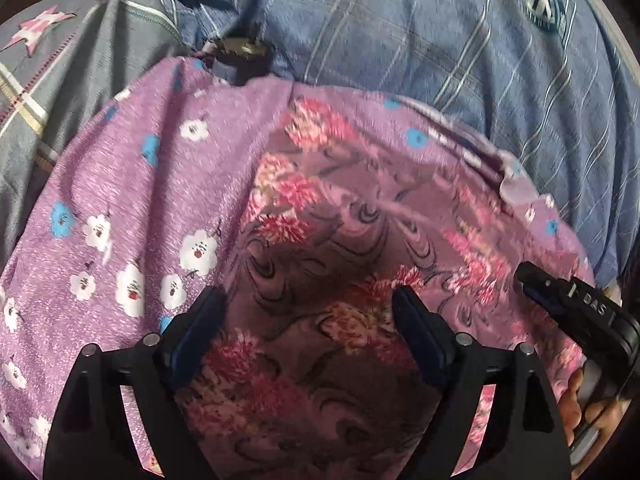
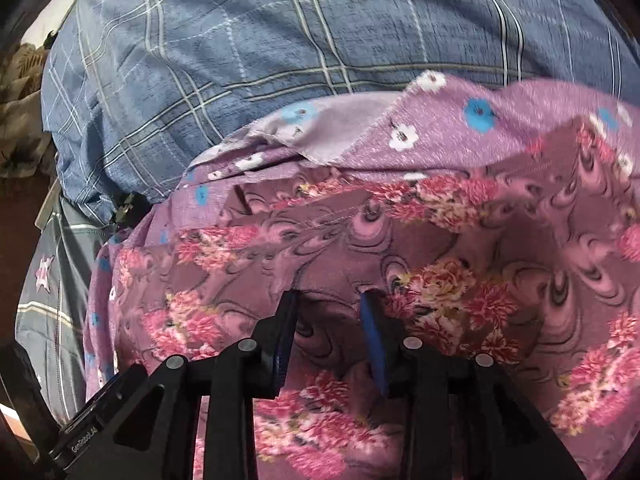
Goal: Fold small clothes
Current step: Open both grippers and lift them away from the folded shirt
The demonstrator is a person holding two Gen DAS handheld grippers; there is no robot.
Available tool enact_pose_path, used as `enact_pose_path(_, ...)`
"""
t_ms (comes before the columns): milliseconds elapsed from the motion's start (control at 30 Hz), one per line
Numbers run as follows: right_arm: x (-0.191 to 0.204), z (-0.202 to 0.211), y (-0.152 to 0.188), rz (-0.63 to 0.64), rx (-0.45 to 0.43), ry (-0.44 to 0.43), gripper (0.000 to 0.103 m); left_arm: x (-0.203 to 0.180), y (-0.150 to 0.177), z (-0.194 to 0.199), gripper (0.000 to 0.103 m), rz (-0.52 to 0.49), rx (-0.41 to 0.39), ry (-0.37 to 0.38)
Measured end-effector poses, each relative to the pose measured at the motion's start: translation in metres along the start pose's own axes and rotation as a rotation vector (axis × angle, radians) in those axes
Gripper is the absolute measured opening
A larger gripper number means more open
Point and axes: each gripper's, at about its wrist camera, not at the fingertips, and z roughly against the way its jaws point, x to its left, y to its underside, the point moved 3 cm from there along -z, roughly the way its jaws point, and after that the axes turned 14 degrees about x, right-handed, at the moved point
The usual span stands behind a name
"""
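In the left wrist view, the left gripper (image 1: 310, 300) sits at the bottom with its jaws wide apart, holding nothing. Under it, filling the middle, lies the pink flowered cloth (image 1: 320, 240) on a purple cloth (image 1: 120, 200). A blue checked sheet (image 1: 400, 40) fills the top.

In the right wrist view, the right gripper (image 2: 330, 300) has its jaws partly open over the pink cloth, low in the middle; I cannot tell if it pinches any.

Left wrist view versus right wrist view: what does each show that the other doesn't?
Left only: the other tool, the right tool, entering at the lower right, and the person's hand.
Right only: a leaf-print fabric at the far left.
Both: the purple floral garment, the pink-flowered garment, and the blue plaid cloth.
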Motion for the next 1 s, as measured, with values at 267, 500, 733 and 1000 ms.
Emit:
enact_pose_path(267, 0.053, -0.014, 0.006, 0.094, 0.039, -0.075, 0.035, -0.001, 0.003, 0.007, 0.087, -0.024, -0.013, -0.100)
enact_pose_path(500, 0.039, -0.018, 0.018, 0.033, 0.069, -0.098, 0.035, 0.007, 0.002, 0.001, 0.089, -0.001, 0.050, -0.045)
enact_pose_path(733, -0.002, 0.059, 0.071, 0.048, -0.077, -0.082, 0.037, -0.021, 0.016, 0.044, 0.089, -0.123, -0.120, -0.073)
enact_pose_path(1000, -0.066, 0.076, 0.122, -0.032, -0.107, 0.028, 0.038, -0.052, 0.054, 0.027, 0.089, -0.293, -0.013, -0.073)
